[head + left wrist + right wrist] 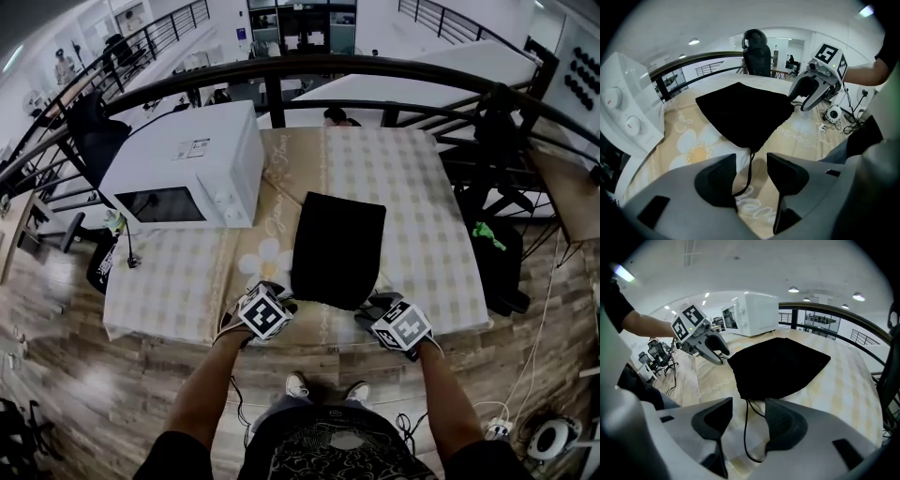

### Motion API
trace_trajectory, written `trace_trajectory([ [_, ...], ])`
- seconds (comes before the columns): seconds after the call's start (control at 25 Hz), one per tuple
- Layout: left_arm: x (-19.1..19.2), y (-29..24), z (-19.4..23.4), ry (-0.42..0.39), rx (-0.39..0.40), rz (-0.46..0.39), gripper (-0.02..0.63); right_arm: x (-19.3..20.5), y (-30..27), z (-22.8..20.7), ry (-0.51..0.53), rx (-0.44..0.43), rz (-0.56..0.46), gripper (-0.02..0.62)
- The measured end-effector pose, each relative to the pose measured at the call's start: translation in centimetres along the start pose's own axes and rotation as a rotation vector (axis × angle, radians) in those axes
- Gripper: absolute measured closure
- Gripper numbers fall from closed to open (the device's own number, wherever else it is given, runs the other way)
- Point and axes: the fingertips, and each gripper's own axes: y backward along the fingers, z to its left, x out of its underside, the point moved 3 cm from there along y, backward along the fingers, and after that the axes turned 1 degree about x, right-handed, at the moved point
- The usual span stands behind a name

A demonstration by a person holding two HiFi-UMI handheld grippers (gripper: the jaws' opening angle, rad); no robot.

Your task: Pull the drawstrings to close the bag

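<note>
Black cloth bag (337,248): lies flat on table (427,187), centre, mouth toward near edge. Thin black cords slack at near corners: left drawstring (750,169), right drawstring (744,437) looped.

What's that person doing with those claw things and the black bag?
A person stands at the table with a claw-like gripper in each hand. A black bag lies flat on the table, beside a white microwave. The left gripper is open, with a drawstring running between its jaws. The right gripper is open too, around the other drawstring. Neither has pinched its string yet, and the bag does not look pulled shut.
</note>
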Motion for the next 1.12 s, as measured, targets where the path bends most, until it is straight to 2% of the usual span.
trace_trajectory([
  [0.4, -0.3, -0.6, 0.3, -0.044, 0.072, 0.059, 0.427, -0.1, -1.0, 0.1, 0.01, -0.023, 0.048, 0.414],
  [0.96, -0.6, -0.8, 0.4, -0.026, 0.132, 0.086, 0.457, 0.4, -1.6, 0.4, 0.015, -0.061, 0.089, 0.454],
  [1.12, -0.6, -0.8, 0.2, -0.03, 0.136, 0.09, 0.493, 0.2, -1.7, 0.2, 0.017, -0.048, 0.094, 0.511],
])
